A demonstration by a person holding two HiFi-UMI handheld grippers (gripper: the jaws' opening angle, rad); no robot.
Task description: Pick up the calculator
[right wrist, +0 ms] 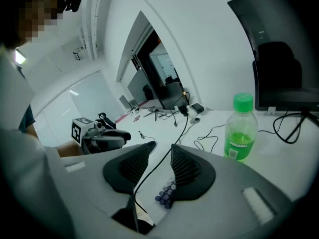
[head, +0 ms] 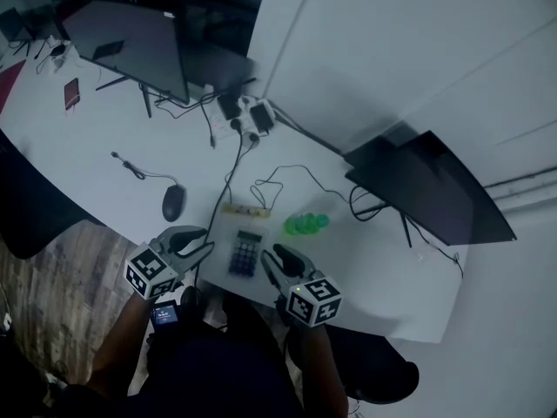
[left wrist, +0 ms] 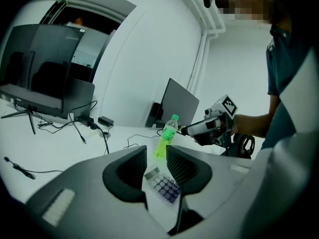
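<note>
The calculator (head: 245,252) lies flat on the white desk (head: 104,146), near its front edge. It shows between the jaws in the left gripper view (left wrist: 163,184) and low between them in the right gripper view (right wrist: 166,194). My left gripper (head: 207,244) hovers just left of it and my right gripper (head: 270,255) just right of it, both pointing inward. The left gripper (left wrist: 157,156) has its jaws drawn together to a narrow slit with nothing held. The right gripper (right wrist: 162,151) looks the same and is also empty. Neither touches the calculator.
A green bottle (head: 306,223) stands just behind the calculator, right of a power strip (head: 246,209). A black cable (head: 228,177) runs back from the strip; a mouse (head: 173,202) sits to the left. Two dark monitors (head: 130,46) (head: 426,190) stand further back.
</note>
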